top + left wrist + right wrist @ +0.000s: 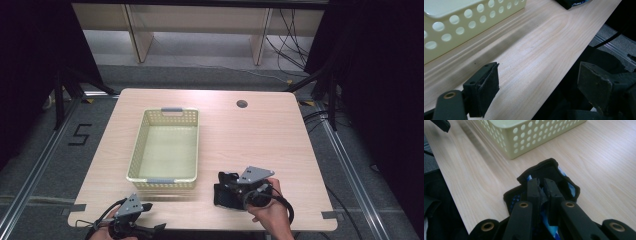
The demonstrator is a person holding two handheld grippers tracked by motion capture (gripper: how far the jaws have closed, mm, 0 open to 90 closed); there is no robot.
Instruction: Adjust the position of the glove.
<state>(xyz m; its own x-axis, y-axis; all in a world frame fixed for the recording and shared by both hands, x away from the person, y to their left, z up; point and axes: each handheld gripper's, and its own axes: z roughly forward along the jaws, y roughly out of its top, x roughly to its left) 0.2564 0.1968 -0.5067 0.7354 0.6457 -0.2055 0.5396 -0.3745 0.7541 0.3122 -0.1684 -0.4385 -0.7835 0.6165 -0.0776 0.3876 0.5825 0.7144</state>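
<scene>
A black fabric pouch with a blue patterned lining [550,167] rests on the wooden table [260,140], near the front right. My right gripper [541,185] is shut on the pouch's edge, with a fold of the fabric pinched between the jaws. From above, the right gripper [227,190] points left, a hand behind it, and the pouch [220,196] sits at its tips. My left gripper [154,217] hovers at the table's front left edge. In its own view the left gripper [541,82] is open with nothing between the pads.
An empty cream perforated basket [136,150] with grey handles stands left of centre, its near wall [524,137] just beyond the pouch. A round cable hole [242,104] is at the back right. Black curtains flank the table.
</scene>
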